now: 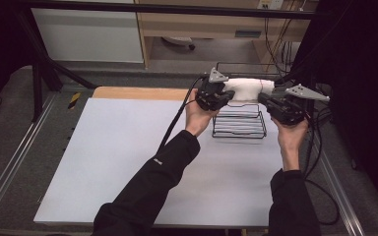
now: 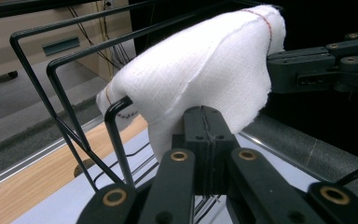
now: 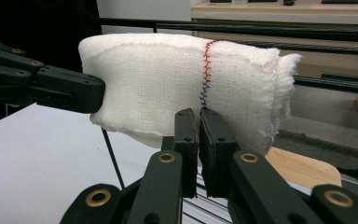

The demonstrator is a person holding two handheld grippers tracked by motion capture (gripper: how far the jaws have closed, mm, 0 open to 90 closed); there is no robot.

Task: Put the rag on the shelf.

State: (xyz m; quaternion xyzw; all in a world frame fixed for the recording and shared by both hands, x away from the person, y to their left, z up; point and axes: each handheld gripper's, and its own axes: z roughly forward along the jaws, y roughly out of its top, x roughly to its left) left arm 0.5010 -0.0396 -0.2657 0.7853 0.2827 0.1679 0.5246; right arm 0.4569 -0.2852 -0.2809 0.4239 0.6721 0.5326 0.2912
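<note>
Cloth is what you have between both hands: a white woven cloth with a red stitched seam (image 1: 246, 88), folded into a thick band and stretched crosswise in the upper right of the high view. It sits just above the top bars of the black wire rack (image 1: 239, 125) standing on the white table (image 1: 128, 162). Whether it rests on a bar is hard to tell.

Your left claw (image 2: 205, 135) is pressed together, pinching the lower edge of the cloth at its left end. Your right claw (image 3: 199, 135) is also closed on the lower hem, just under the stitched seam, with only a thin slit between its two black jaws.

The cloth's long axis runs from one claw to the other, roughly parallel to the rack's upper bars. From each claw the cloth rises up and away over the jaws, so its bulk hangs beyond your grip, on the rack's side. Both hands are equally near, one at each end; draping it probably needs them lowering together, keeping the band level.
</note>
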